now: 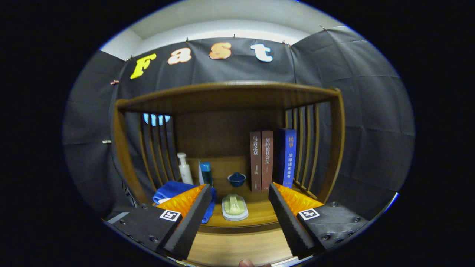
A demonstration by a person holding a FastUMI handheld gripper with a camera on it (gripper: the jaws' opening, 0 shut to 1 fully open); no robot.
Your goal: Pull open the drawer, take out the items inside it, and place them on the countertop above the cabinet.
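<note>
My gripper (pixel 239 188) is open, with a wide gap between its fingers and nothing held. It points at a wooden cabinet's countertop (pixel 259 213). Just ahead, in line with the gap, a pale yellow-green piece on a white dish (pixel 234 207) lies on the countertop near its front edge. Below that edge, between the fingers, is a lighter wooden surface (pixel 237 244), which may be the drawer. Whether it is open I cannot tell.
A blue cloth (pixel 170 189) lies behind the left finger. Further back stand a white bottle (pixel 184 168), a teal box (pixel 205 172), a small blue lidded bowl (pixel 236 179) and three upright books (pixel 267 159). A wooden top (pixel 230 94) and slatted sides (pixel 306 148) enclose the countertop.
</note>
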